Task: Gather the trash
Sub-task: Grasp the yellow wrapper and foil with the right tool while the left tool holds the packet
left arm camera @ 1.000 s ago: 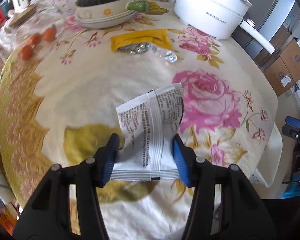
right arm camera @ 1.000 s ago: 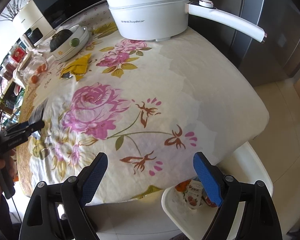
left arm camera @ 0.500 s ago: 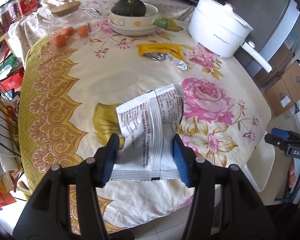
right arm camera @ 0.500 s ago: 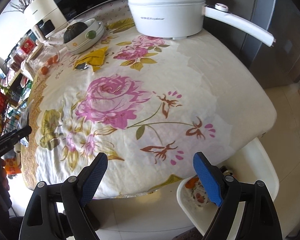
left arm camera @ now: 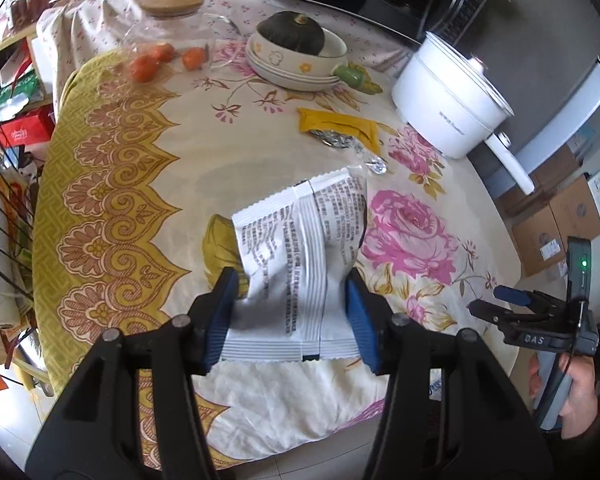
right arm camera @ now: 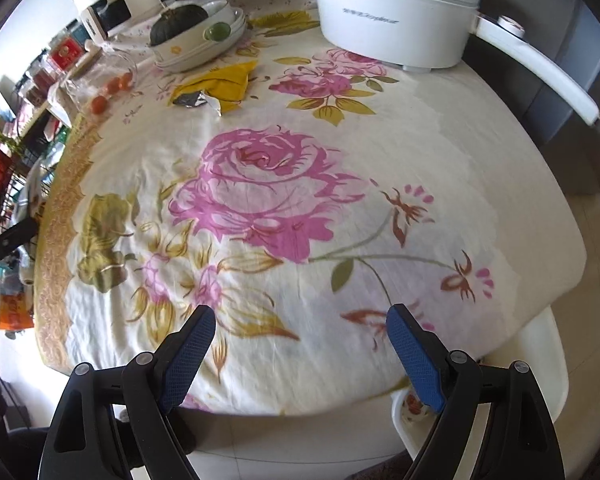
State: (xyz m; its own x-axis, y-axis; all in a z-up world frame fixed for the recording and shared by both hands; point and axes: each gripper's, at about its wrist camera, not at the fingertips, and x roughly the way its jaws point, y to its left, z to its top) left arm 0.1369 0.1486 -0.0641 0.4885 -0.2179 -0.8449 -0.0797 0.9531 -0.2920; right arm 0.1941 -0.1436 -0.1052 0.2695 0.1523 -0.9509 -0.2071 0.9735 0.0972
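Note:
My left gripper (left arm camera: 292, 312) is shut on a white printed snack wrapper (left arm camera: 304, 256) and holds it above the near edge of the flowered table. A yellow wrapper (left arm camera: 340, 126) with crumpled foil (left arm camera: 336, 138) beside it lies farther back; both also show in the right wrist view, the yellow wrapper (right arm camera: 224, 82) and the foil (right arm camera: 192, 100). My right gripper (right arm camera: 300, 344) is open and empty over the table's near edge. It also shows in the left wrist view (left arm camera: 512, 300). A white bin (right arm camera: 540, 368) holding wrappers stands below the table at the right.
A white electric pot (right arm camera: 392, 12) with a long handle stands at the back right. A bowl with a dark squash (left arm camera: 296, 48) and a glass jar with tomatoes (left arm camera: 160, 48) stand at the back. Cardboard boxes (left arm camera: 560, 216) sit on the floor right; a wire rack (left arm camera: 0, 200) stands left.
My left gripper has pulled back and risen with the white wrapper, showing more of the table. My right gripper has moved forward over the table edge, so less of the bin shows.

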